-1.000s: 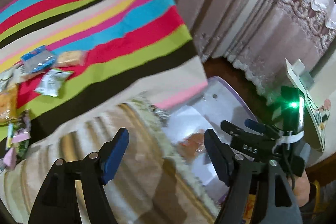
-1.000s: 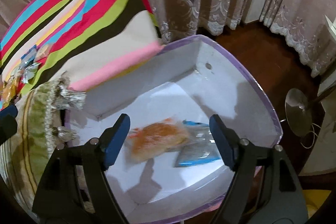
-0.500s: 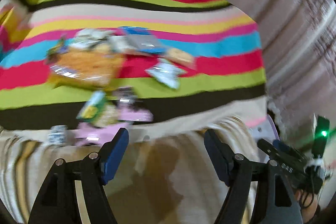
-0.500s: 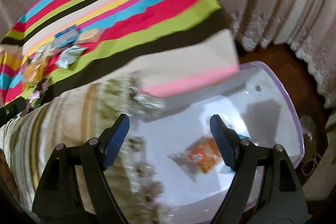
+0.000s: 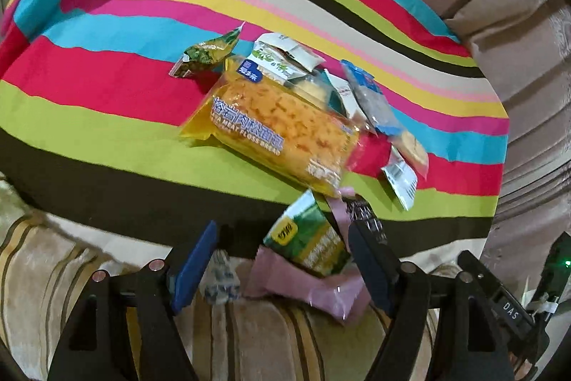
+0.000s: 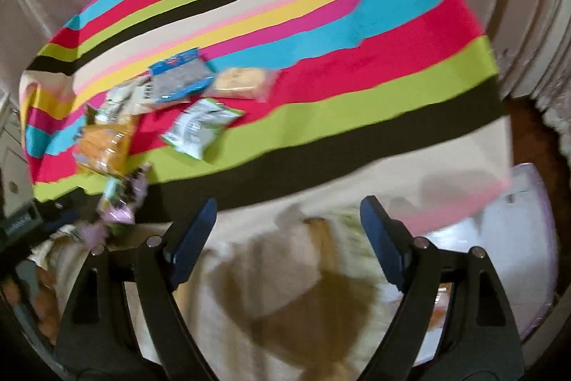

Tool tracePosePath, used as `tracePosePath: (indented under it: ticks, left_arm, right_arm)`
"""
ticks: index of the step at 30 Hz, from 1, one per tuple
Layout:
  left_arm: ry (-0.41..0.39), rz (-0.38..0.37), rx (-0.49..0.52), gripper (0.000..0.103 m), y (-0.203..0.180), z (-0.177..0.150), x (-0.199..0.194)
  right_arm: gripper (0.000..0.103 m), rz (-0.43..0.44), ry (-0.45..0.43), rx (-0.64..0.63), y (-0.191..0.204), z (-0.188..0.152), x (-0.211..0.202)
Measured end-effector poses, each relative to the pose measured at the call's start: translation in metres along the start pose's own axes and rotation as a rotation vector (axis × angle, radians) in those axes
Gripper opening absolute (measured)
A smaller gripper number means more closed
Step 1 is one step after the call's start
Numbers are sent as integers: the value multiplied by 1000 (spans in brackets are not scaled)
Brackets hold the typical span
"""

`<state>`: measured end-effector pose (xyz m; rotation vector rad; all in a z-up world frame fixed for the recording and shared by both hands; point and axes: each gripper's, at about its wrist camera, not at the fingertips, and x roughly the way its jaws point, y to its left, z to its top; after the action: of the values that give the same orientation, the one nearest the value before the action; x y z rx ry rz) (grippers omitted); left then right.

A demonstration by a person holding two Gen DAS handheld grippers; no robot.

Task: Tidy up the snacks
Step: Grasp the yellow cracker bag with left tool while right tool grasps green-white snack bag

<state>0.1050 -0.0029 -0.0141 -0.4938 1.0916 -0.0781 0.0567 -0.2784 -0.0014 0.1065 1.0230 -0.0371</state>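
Left wrist view: left gripper (image 5: 282, 259) fingers spread wide around pink packet (image 5: 307, 284), not gripping.

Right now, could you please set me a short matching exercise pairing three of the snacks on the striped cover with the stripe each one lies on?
Snacks:
1. meat floss bread
2. small green packet
3. green and yellow pack

Places:
A. blue and red stripes, left of the pile
B. dark stripe, between the open jaws of the left gripper
C. red and lime stripes, mid-pile

Pairs: 1-C, 2-A, 3-B
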Motion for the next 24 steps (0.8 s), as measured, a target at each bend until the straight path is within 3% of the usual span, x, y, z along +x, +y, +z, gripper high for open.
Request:
tracePosePath:
  ticks: [15, 20, 24]
  left_arm:
    - [54, -42, -205, 84, 14, 59, 36]
    - [32, 3, -201, 86, 7, 75, 44]
    - [-2, 93, -122, 86, -2, 84, 50]
  right_arm:
    - [84, -2, 29, 52, 65, 55, 61]
    - [84, -23, 48, 69, 71, 67, 80]
    - [84, -45, 57, 44, 78, 73, 91]
